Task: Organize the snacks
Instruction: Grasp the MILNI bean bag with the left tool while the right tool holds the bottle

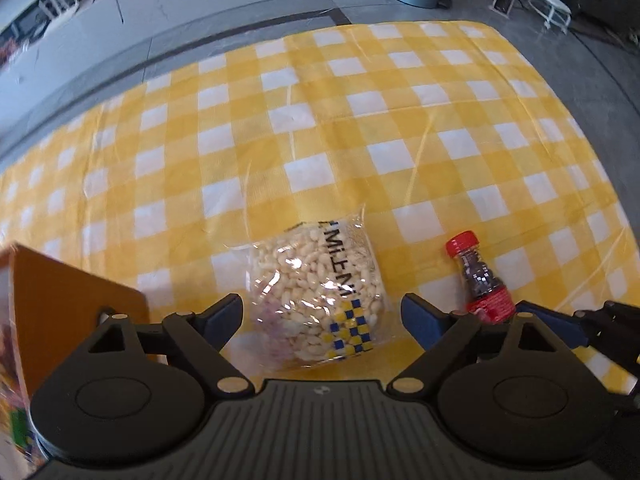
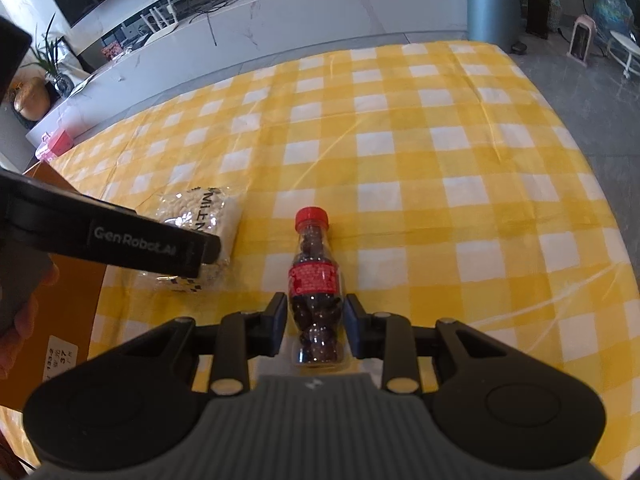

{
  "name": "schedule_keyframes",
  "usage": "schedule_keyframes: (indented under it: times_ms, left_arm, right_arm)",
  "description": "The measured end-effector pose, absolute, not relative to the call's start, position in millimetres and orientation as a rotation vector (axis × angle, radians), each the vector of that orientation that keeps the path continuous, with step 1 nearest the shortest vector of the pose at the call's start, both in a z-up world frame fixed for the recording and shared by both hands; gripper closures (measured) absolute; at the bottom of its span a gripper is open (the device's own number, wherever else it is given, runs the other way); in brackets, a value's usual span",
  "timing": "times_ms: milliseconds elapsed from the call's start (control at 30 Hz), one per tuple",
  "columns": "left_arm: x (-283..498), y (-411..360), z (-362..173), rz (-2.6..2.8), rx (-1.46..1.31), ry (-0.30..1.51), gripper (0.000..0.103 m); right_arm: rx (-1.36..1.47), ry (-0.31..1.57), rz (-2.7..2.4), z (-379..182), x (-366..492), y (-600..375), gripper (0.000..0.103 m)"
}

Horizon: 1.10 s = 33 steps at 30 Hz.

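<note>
Snack bottle (image 2: pixel 316 280) seemingly pinched by right gripper (image 2: pixel 316 320); left gripper (image 1: pixel 322 316) jaws wide around puffed-rice bag (image 1: pixel 320 292)

Puffed-rice bag (image 1: pixel 320 294) beside lying bottle (image 2: pixel 316 286)

"Gen Robot.AI" shows on the left gripper (image 2: pixel 140 240), "37" on the box sticker (image 2: pixel 56 362) (bag (image 1: pixel 320 292) lettering only partly readable).

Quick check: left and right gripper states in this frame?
Left gripper: open, straddling the puffed rice packet, not clamped.
Right gripper: nearly closed around the small candy bottle; firm contact cannot be told.
</note>
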State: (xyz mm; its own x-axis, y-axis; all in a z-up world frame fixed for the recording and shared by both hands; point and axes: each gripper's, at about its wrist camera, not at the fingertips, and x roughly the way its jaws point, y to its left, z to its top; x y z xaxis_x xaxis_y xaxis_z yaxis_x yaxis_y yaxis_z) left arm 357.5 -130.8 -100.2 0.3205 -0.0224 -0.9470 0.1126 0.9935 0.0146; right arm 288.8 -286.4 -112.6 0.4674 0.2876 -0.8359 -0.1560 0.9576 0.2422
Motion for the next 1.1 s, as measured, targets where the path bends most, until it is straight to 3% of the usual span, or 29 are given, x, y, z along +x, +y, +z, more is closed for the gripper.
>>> schedule_keyframes:
  times_ms: [67,233,433,633,1100]
  left_arm:
    - [357.6,-131.0,-104.8,-0.060,0.076,1.226,0.000]
    - [355.2,-126.5,-114.9,-0.032,0.034,1.215,0.000]
    - [349.6,-125.9,-120.1,-0.017,-0.004,1.189,0.004]
    - [338.6,-126.7,-112.9,-0.024,0.029,1.126,0.012]
    - [268.8,-110.1,-17.5,-0.191,-0.105,0.867,0.012]
  right_arm:
    - [0.118,1.036,0.300,-110.8,287.3,-281.8,0.061]
    - [0.047,1.020,0.288,-111.6,285.5,-273.5,0.061]
    - [0.053,1.022,0.260,-114.7,290.0,-276.2,0.073]
    - [0.060,1.027,0.252,-115.1,290.9,-278.1,0.074]
    - [0.125,0.930,0.259,-91.1,279.4,-289.9,0.074]
